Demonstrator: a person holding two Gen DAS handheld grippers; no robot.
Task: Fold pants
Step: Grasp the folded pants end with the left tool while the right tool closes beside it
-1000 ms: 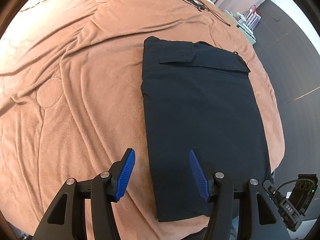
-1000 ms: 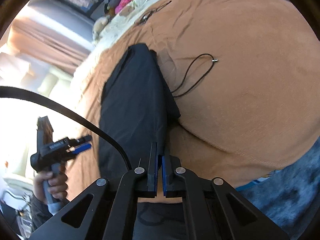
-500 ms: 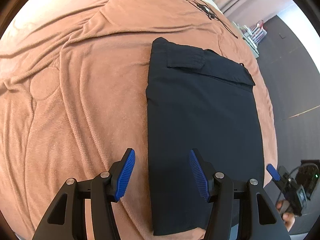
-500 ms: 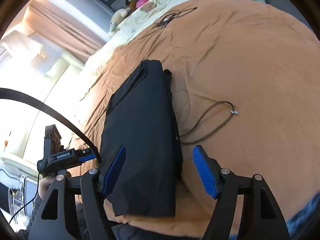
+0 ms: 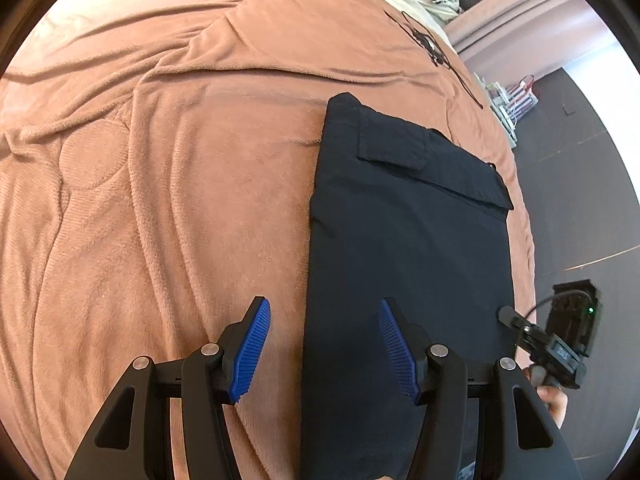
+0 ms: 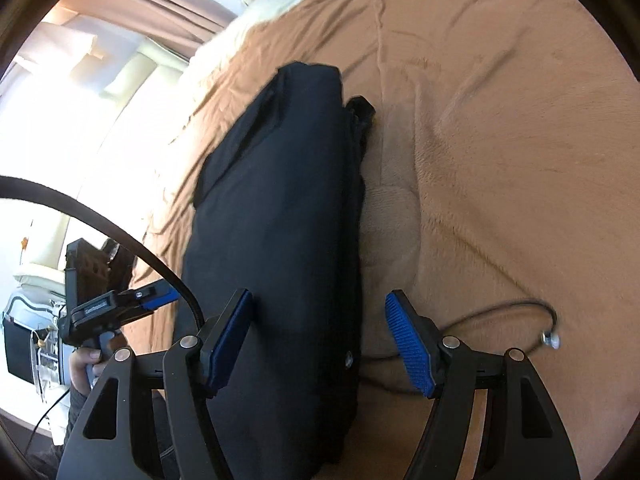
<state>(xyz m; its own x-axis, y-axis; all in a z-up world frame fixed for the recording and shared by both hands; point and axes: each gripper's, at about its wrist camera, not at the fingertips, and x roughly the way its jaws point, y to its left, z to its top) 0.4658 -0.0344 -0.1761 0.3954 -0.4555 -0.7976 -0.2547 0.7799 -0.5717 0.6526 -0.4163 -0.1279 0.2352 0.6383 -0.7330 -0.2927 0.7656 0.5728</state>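
Left tongs: your left gripper (image 5: 324, 354) stands open with nothing between its blue pads (image 5: 252, 350); they hang above the bed, gripping nothing.
Pants, left view: the black pants (image 5: 408, 264) lie folded flat on the brown blanket (image 5: 160, 200); their long left edge runs up from between your fingers, so one pad is over blanket, the other over cloth.
Doing it well, left: lower until the pads straddle that near edge, pinch all layers together, and lift in step with the other hand so the fold stays square.
Hard to see, left: the near hem is cut off behind the tongs; how many layers lie there you cannot tell.
Right tongs: your right gripper (image 6: 320, 340) has just been opening and now stands wide, over the pants' right edge (image 6: 352, 280), clamping nothing.
Nearby, right view: a thin black cord (image 6: 516, 308) lies just right of the right pad; keep it out of the pinch.
Hard to see, right: the window glare washes out the far left, and the near hem is hidden under the tongs.
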